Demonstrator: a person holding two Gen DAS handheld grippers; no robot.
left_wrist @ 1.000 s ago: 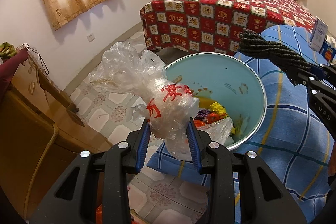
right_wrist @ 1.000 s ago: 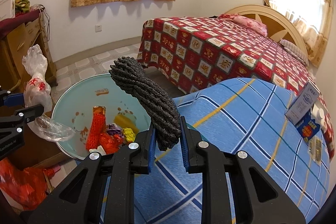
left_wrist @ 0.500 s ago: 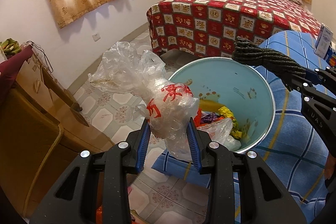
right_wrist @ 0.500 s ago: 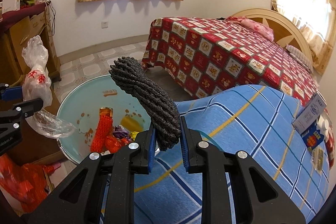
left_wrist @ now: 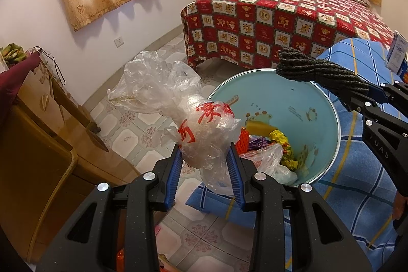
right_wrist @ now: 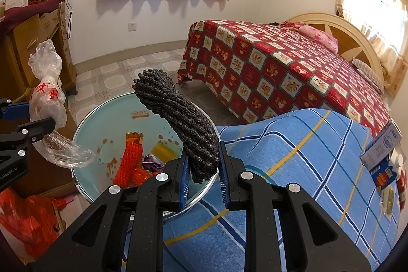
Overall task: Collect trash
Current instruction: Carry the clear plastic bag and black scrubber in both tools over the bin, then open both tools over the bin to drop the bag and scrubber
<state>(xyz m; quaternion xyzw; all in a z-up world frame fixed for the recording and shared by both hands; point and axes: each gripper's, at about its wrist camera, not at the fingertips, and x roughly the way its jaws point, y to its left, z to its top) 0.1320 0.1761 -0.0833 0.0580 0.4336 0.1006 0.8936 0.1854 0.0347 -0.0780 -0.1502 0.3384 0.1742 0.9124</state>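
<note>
My left gripper [left_wrist: 205, 167] is shut on a crumpled clear plastic bag [left_wrist: 178, 106] with red characters, held just left of a light blue trash bin [left_wrist: 323, 116]. The bin holds orange netting [right_wrist: 128, 159], wrappers and a plastic bag. In the right wrist view the right gripper [right_wrist: 204, 172] is shut on a dark grey bundle of rope [right_wrist: 178, 119], which hangs over the bin's [right_wrist: 102, 124] right rim. The same bundle [left_wrist: 318, 73] and the right gripper [left_wrist: 357, 100] show at the right of the left wrist view. The clear bag [right_wrist: 48, 96] appears at the far left there.
The bin stands against a blue plaid bed cover [right_wrist: 306, 157] with small boxes [right_wrist: 382, 147] on it. A bed with a red patterned cover [left_wrist: 267, 17] lies beyond. A wooden cabinet [left_wrist: 38, 131] stands at the left, red plastic [right_wrist: 23, 218] on the tiled floor [left_wrist: 132, 134].
The right gripper with the rope bundle has shifted left, further over the bin's rim. The left gripper keeps its hold on the plastic bag and has barely moved.
</note>
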